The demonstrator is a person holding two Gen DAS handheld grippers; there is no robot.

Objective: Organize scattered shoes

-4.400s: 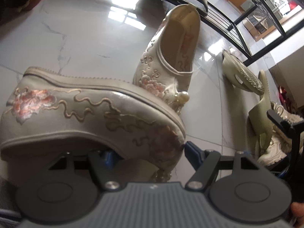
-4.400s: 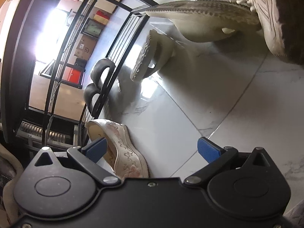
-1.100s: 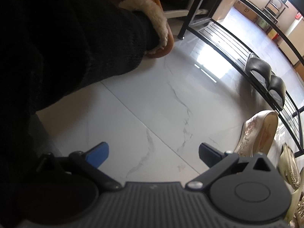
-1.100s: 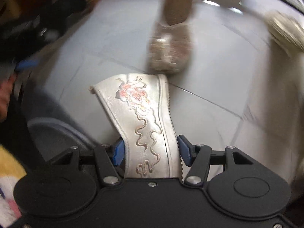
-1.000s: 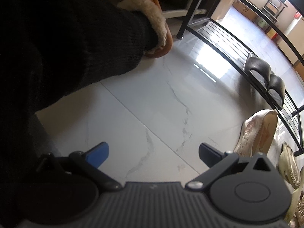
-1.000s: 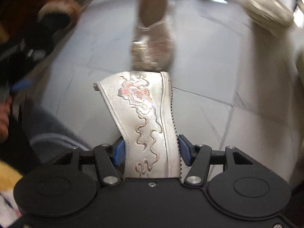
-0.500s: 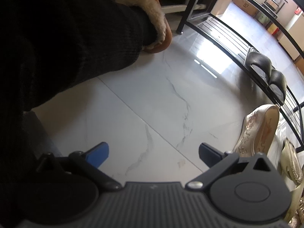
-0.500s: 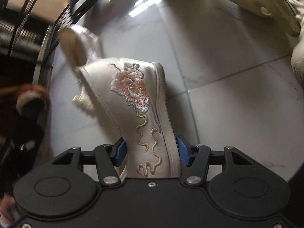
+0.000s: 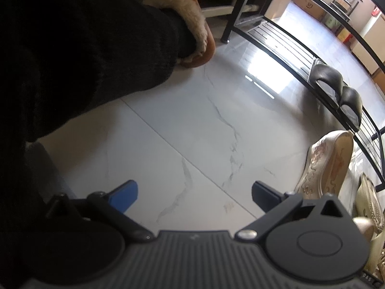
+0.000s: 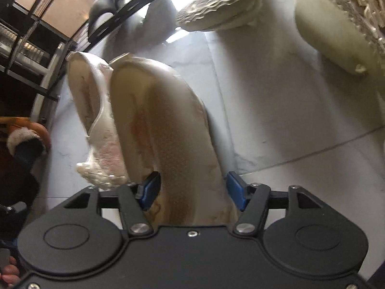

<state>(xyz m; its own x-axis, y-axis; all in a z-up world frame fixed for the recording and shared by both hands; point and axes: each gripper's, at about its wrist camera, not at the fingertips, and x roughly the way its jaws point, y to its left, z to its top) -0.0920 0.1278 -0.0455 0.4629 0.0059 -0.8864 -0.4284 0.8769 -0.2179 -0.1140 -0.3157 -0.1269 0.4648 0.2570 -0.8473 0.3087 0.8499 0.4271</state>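
Right tool (image 10: 192, 189) grips embroidered shoe (image 10: 166, 130) beside its mate (image 10: 96, 110) at frame centre; left tool (image 9: 193, 196) open, empty; sandals (image 10: 221, 7), upper right, remain scattered.

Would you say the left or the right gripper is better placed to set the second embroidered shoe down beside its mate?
Right. The right gripper already clamps the embroidered shoe, close alongside its mate by the rack. The left gripper is open and empty over bare floor.
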